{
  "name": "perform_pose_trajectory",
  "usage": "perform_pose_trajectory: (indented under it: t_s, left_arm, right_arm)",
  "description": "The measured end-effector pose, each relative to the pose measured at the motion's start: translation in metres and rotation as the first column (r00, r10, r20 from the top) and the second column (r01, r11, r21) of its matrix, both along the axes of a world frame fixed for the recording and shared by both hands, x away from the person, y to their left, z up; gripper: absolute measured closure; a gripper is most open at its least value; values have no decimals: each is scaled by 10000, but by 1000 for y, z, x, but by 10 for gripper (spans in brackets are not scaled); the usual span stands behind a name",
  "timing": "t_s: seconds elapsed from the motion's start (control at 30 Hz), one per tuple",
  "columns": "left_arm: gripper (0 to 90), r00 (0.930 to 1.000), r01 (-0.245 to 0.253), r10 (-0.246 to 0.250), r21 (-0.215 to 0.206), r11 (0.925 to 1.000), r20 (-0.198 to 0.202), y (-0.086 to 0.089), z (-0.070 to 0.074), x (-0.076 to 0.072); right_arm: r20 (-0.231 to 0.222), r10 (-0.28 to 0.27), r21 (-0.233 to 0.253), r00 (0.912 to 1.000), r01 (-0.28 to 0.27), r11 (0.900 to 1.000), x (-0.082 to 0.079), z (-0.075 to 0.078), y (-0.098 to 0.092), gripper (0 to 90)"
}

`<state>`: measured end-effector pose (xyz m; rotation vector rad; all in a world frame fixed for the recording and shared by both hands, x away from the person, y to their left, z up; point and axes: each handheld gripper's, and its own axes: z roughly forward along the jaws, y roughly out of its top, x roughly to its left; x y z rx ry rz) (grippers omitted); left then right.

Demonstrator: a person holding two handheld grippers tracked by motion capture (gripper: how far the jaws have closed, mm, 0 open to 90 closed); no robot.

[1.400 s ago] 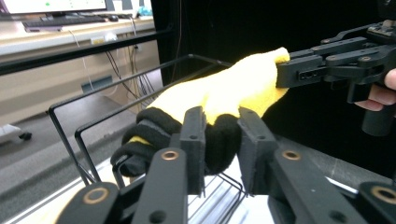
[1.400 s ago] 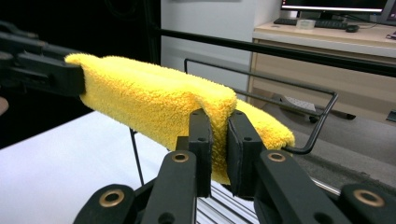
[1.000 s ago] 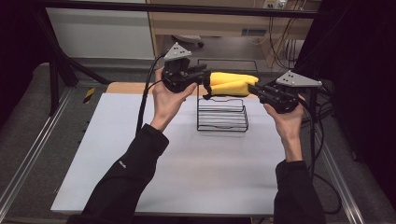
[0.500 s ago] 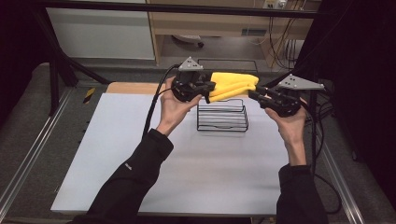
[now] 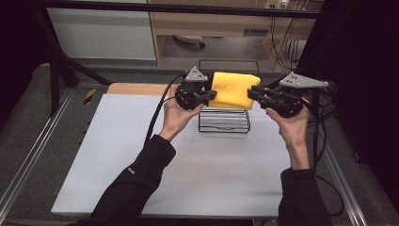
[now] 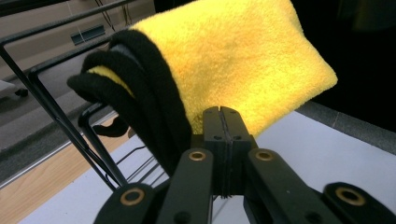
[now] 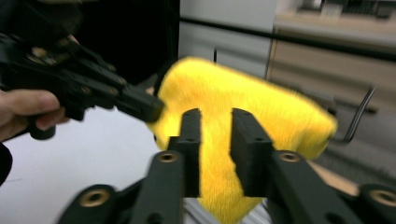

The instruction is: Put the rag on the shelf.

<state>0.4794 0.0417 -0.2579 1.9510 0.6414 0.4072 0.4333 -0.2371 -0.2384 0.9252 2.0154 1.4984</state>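
Hiding most of its own underside behind two claws, yellow cloth (image 5: 234, 89) held in the air at 12 o'clock of the counter (image 5: 188, 174), directly above a black wire rack (image 5: 224, 121). Folded, with thick black edging (image 6: 140, 100) showing along one side in the left gripper view. Left claw (image 5: 210, 96) at the cloth's 9 o'clock edge, jaws pressed together with a pinch of the cloth's lower edge between them, the seam between the jaws only a thin line in the left gripper view (image 6: 222, 123). Right claw (image 5: 252, 92) at the cloth's 3 o'clock edge, jaws spread, yellow pile visible through the gap in the right gripper view (image 7: 215, 128); too blurred to say whether the jaws touch the cloth. Upper wires of the rack partly covered by the cloth and the left claw in the high view. Person's left hand (image 5: 176, 115) wrapped under its gripper, right hand (image 5: 294, 123) under the other, both sleeves cut off at the 6 o'clock edge. Black cable (image 5: 157, 113) trailing from the left gripper toward 7 o'clock across the counter. Strip of wooden board (image 5: 136, 88) at 11 o'clock, beyond the white surface. Tangle of cables at 2 o'clock, dim and hard to separate.
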Motion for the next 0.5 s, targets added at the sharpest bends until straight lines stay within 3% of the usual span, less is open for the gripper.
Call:
perform_pose_trajectory:
  t_s: [0.1, 0.17, 0.33, 0.5]
  left_arm:
    - [900, 10000, -25, 25, -16, 10000, -10, 2, -5, 1]
    - [900, 10000, -87, 87, 56, 9999, -31, 2, -8, 2]
    - [900, 9998, -190, 190, 63, 9998, -59, 1, -15, 8]
    - [900, 9996, -271, 270, -41, 9996, -28, 0, -19, 12]
  right_arm:
    - [-779, -240, -329, 9967, 215, 9992, 10, -18, 3, 900]
    - [-1052, -443, -451, 9935, 397, 9982, 16, -29, 3, 900]
    - [-941, -992, -442, 9906, 954, 9945, 26, -46, 1, 900]
    - [-703, -1091, -299, 9915, 1072, 9938, 29, -49, 1, 878]
